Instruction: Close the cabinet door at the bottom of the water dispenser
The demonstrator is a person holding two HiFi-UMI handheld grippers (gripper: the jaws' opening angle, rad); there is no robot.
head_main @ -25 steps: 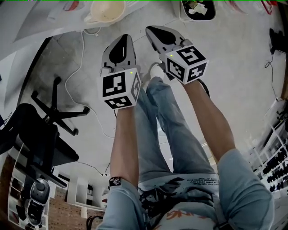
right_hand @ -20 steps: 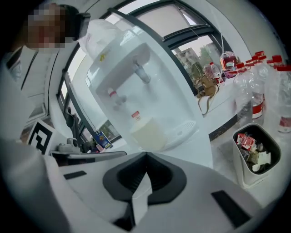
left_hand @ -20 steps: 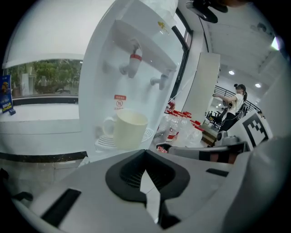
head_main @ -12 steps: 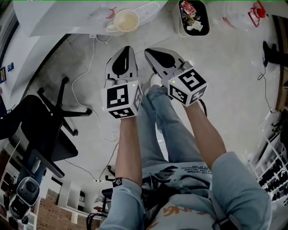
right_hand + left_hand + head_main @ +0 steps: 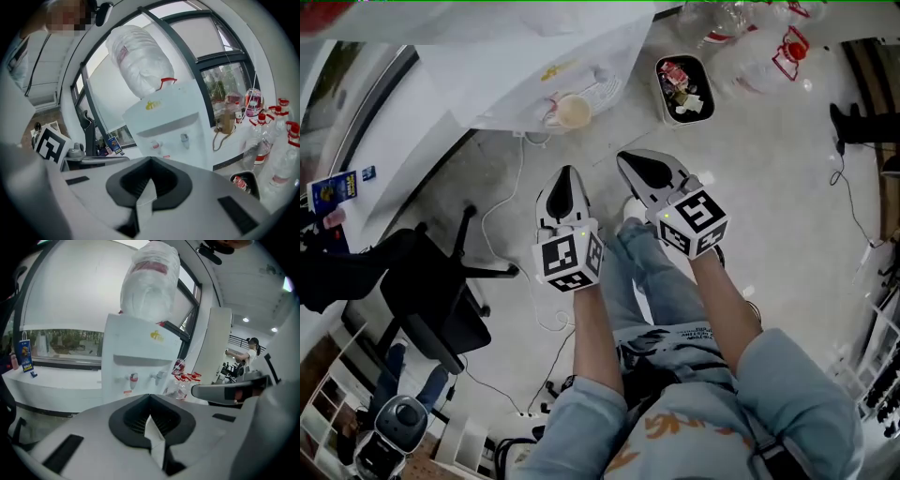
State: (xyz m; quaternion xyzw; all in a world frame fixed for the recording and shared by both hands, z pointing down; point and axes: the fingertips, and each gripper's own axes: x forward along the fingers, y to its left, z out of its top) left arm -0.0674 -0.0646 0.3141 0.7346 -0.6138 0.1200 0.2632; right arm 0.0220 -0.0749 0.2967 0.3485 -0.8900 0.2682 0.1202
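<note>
The white water dispenser (image 5: 136, 366) stands straight ahead of both grippers, with two taps on its front and a plastic-wrapped bottle (image 5: 150, 282) on top. From the head view only its top (image 5: 553, 66) shows, at the upper edge. Its bottom cabinet door is hidden in every view, behind the jaws in the gripper views. My left gripper (image 5: 566, 173) and right gripper (image 5: 625, 157) are held side by side above the floor, short of the dispenser. Both are shut with nothing between the jaws, as the left gripper (image 5: 150, 397) and right gripper (image 5: 151, 161) views confirm.
A black office chair (image 5: 431, 300) stands at the left. A white cable (image 5: 511, 216) runs over the floor. A small bin with rubbish (image 5: 682, 89) and several plastic bottles (image 5: 750, 47) are right of the dispenser. A person (image 5: 243, 355) stands far off.
Both grippers have risen together, still shut. The floor looks farther away, the grippers sit lower in the head view, and the dispenser's top has come into view.
</note>
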